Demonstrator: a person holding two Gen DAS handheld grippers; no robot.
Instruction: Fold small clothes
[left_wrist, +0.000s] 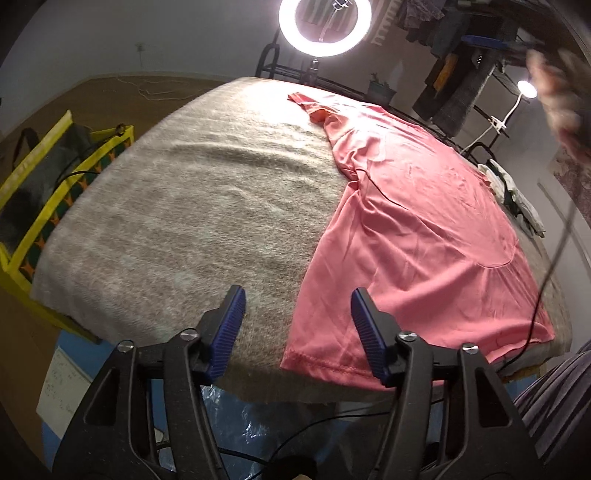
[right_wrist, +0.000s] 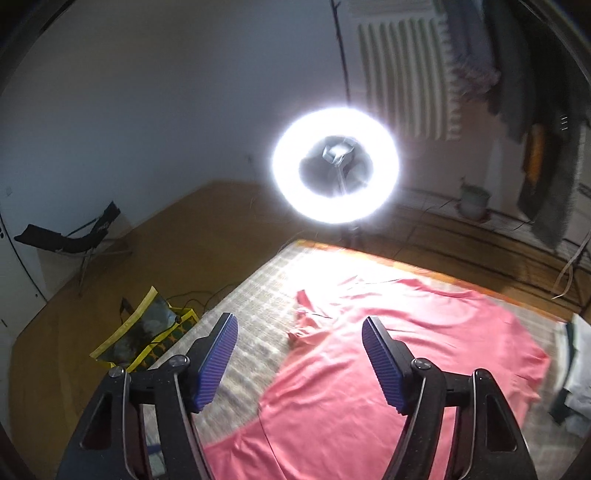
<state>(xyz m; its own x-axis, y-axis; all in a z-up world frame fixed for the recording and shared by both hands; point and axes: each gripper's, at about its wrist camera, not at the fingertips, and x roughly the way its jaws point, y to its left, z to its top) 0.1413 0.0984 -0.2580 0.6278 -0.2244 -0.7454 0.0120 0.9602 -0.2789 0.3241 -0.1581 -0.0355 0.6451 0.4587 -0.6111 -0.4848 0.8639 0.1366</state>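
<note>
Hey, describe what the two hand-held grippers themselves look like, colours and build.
Both match. The left hand-held gripper and right hand-held gripper have matte black plastic arms with triangular cut-outs and silver round screws at the pivots. Each finger carries a blue ribbed pad. Thin black cables run below the left one.

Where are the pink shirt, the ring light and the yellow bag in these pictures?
pink shirt (left_wrist: 424, 236): left wrist view, on the middle of the flat body.
ring light (right_wrist: 335, 162): right wrist view, on the glowing ring's left side.
yellow bag (left_wrist: 40, 192): left wrist view, on its yellow-edged side.
</note>
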